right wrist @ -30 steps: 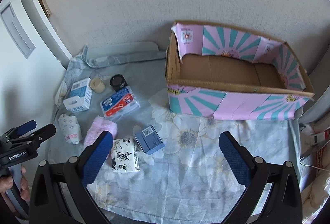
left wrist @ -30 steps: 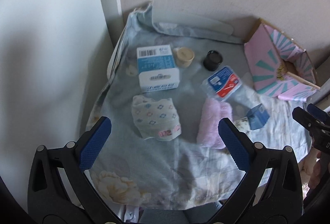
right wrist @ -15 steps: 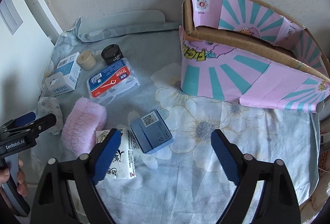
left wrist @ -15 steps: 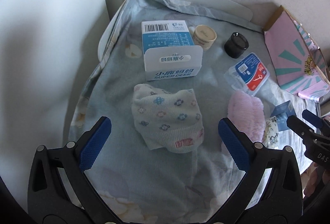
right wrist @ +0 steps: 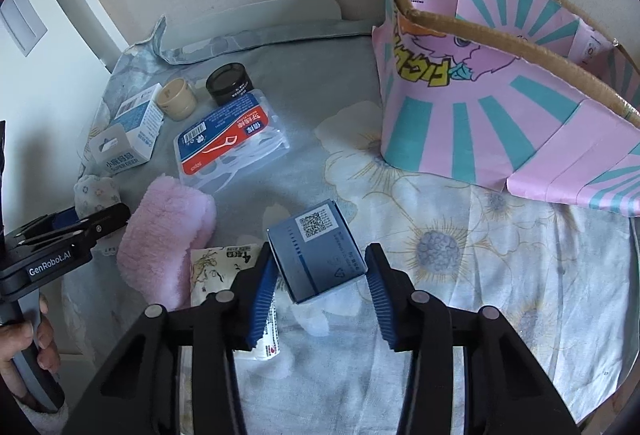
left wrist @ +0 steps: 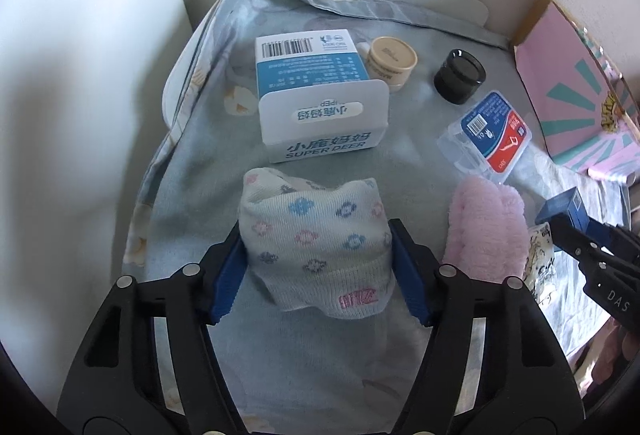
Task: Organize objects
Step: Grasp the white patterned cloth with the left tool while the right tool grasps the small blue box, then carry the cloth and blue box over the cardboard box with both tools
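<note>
My left gripper (left wrist: 316,271) is shut on a white rolled sock with coloured flowers (left wrist: 314,245), its blue pads pressing both sides as it lies on the cloth. My right gripper (right wrist: 320,289) has its blue pads against both sides of a small dark blue box with a QR code (right wrist: 318,253). A pink fluffy roll (right wrist: 164,231) lies left of that box, also in the left wrist view (left wrist: 484,231). The pink and teal cardboard box (right wrist: 492,107) stands open at the right.
On the floral cloth lie a blue and white carton (left wrist: 316,99), a beige jar (left wrist: 390,61), a black jar (left wrist: 460,75), a clear floss-pick case (right wrist: 230,143) and a printed sachet (right wrist: 218,273). A wall runs along the left and the back.
Both grippers moved down and forward and closed. The left jaws went from wide open to pressing the sock. The right jaws closed in on the dark blue box.
</note>
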{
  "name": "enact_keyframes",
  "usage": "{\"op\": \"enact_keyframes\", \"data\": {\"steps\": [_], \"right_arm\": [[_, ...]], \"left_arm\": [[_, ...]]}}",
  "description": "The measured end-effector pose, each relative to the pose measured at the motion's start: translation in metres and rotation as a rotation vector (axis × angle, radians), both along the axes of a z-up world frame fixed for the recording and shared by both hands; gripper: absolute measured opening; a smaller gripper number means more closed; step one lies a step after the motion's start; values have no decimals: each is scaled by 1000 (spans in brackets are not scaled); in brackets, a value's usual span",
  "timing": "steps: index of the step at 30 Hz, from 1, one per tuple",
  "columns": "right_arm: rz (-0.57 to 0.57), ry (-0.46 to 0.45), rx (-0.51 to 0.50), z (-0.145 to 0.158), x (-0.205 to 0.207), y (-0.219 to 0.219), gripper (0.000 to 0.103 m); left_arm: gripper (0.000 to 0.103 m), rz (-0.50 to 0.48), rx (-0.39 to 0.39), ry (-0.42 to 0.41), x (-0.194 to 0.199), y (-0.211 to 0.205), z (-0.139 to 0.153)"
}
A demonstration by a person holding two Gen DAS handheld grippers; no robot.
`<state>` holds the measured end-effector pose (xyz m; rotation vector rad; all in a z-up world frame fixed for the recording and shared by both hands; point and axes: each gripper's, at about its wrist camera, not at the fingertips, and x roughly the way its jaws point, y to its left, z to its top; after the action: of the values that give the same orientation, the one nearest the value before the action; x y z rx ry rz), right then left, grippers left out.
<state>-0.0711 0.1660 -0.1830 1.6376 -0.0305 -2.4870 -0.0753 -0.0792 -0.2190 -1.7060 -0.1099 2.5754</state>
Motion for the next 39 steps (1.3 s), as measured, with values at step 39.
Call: {"op": "enact_keyframes", "data": {"steps": [39], "right_arm": [[-11, 153, -33, 132, 17, 51, 39]], "left_arm": [[61, -92, 21, 174, 16, 49, 136]]}}
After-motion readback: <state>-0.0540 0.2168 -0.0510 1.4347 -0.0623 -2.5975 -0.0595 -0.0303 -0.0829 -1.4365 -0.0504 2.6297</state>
